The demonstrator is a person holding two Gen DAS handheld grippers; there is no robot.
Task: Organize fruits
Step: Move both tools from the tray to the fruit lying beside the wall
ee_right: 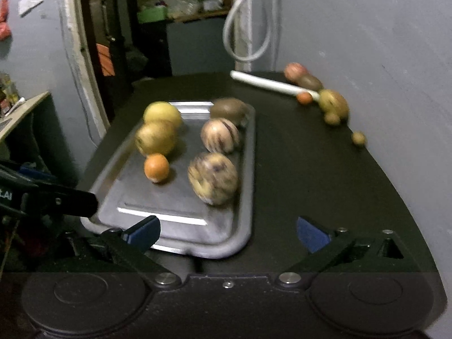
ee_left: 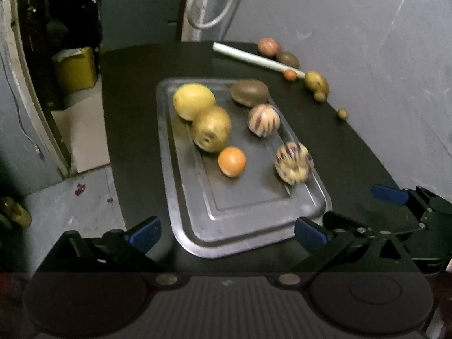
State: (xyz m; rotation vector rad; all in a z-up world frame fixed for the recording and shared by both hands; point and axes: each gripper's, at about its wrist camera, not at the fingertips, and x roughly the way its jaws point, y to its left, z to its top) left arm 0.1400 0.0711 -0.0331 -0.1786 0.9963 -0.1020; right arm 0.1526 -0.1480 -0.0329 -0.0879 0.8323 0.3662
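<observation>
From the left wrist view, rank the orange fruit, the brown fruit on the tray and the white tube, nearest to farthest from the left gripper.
1. Orange fruit, mid-tray, nearest the left gripper.
2. Brown fruit, at the tray's far right corner.
3. White tube, beyond the tray on the table.

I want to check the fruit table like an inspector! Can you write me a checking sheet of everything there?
Surface: dark table, metal tray on it.
Job's things: six fruits in the tray, including an orange and two striped fruits; more fruits lie loose by the wall.
Clutter: white stick at the back.
Grippers: left hand-held gripper open, empty; right hand-held gripper open, empty.
Cables: white hose hanging on the wall.
Surroundings: grey wall, dark doorway, yellow box.
</observation>
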